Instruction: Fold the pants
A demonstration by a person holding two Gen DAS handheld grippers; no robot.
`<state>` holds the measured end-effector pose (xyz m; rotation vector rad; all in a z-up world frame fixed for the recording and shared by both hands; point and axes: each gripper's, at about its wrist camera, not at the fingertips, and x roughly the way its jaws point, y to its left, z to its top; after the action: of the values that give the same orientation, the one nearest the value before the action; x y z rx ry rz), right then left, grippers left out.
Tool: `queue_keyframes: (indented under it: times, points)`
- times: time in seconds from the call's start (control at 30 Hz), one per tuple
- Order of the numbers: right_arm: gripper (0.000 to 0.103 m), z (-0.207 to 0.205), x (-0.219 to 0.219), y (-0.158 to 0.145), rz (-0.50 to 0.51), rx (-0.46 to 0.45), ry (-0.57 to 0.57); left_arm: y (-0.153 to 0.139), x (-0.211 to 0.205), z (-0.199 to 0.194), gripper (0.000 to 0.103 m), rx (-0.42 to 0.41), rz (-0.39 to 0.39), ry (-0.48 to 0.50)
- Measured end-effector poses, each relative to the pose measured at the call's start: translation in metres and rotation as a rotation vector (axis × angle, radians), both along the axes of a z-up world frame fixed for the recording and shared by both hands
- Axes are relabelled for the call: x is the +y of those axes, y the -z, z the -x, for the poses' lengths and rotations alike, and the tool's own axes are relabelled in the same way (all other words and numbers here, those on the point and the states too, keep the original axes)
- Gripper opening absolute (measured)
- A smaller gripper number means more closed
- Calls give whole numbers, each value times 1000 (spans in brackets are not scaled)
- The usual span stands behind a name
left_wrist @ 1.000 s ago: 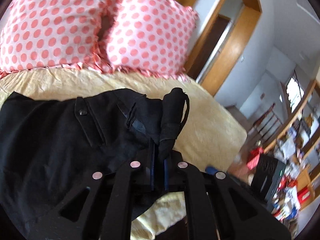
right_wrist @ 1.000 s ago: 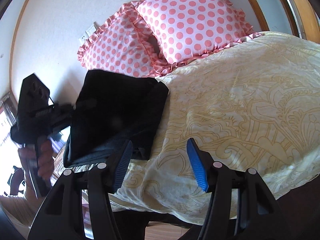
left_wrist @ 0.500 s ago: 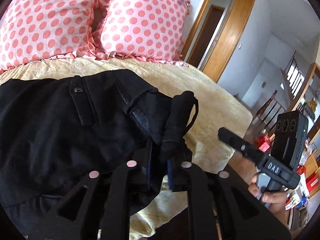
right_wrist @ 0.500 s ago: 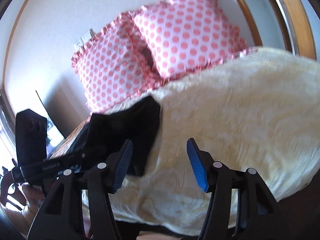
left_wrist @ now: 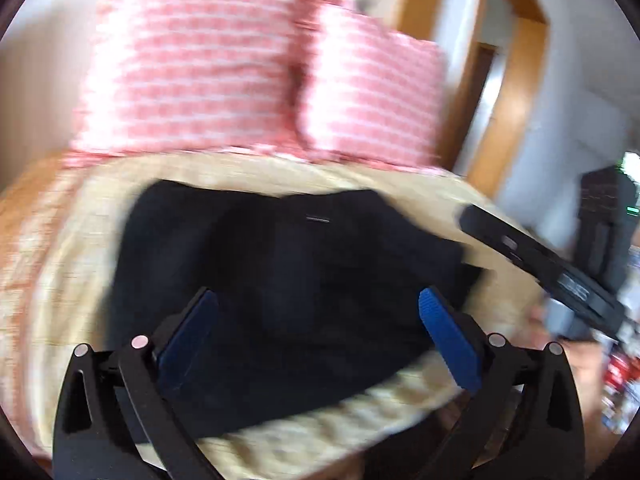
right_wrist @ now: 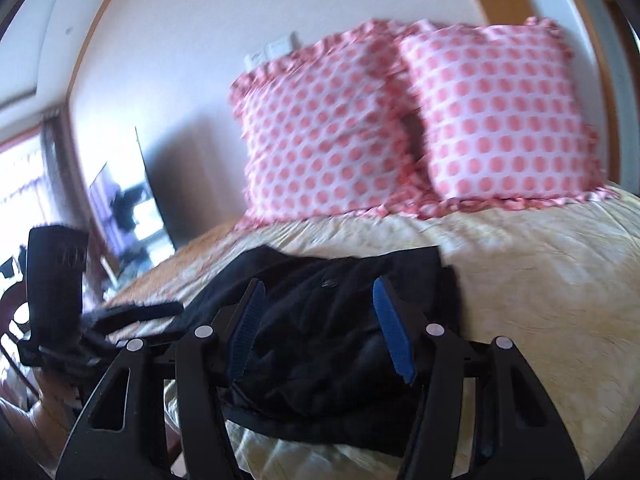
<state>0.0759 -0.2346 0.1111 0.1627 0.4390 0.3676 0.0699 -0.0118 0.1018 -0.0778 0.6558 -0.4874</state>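
1. pants [right_wrist: 340, 344]: black, plain
2. pillows [right_wrist: 500, 120]: white with coral-pink polka dots, pink ruffle trim
3. bedspread [right_wrist: 540, 280]: pale yellow, faint swirl pattern
4. gripper pads [left_wrist: 448, 344]: blue; frames black

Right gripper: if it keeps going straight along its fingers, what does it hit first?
Most likely the black pants. The right gripper is open, with the folded pile directly between and ahead of its fingers on the bedspread. Depth is unclear, but nothing else shows in front.

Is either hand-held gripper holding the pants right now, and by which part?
Nothing is held: left hand-held gripper and right hand-held gripper are both open over the black pants.
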Motion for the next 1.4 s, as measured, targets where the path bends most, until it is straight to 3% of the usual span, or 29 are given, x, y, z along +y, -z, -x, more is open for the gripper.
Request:
queue_keyframes:
  times: [0.07, 0.23, 0.3, 0.4, 0.53, 0.6, 0.63, 0.8, 0.87, 0.97, 1.07, 1.23, 1.3, 1.4]
  points:
    - [58, -10, 15, 4, 40, 25, -16, 5, 7, -6, 101, 11, -11, -37]
    - [58, -30, 22, 50, 162, 269, 71, 42, 16, -24, 101, 172, 3, -46]
    - [58, -16, 22, 59, 173, 220, 71, 48, 18, -21, 101, 133, -3, -26]
    - [58, -11, 23, 57, 178, 225, 77, 49, 12, -17, 101, 116, -42, -14]
    - [60, -18, -7, 31, -4, 223, 57, 42, 19, -14, 101, 120, -17, -21]
    - [74, -28, -30, 15, -81, 223, 98, 35, 26, -14, 101, 91, -7, -47]
    - [81, -40, -42, 12, -107, 240, 108, 33, 27, -15, 101, 80, -10, -56]
    - [80, -96, -80, 29, -203, 429, 132, 39, 32, -27, 101, 136, -26, -78]
    - [77, -113, -85, 40, -243, 499, 116, 40, 32, -25, 101, 120, -34, -71]
    - [77, -122, -86, 49, -235, 524, 126, 41, 30, -24, 101, 115, -57, -63]
    - [68, -126, -82, 54, -230, 534, 104, 42, 29, -23, 101, 110, -70, -57]
    - [58, -129, -67, 53, -111, 510, 73, 44, 28, -23, 101, 107, -74, -51]
    - [51, -129, -63, 53, -59, 500, 63, 45, 28, -23, 101, 103, -73, -51]
    - [29, -125, -57, 49, -10, 461, 37, 44, 29, -23, 101, 101, -59, -54]
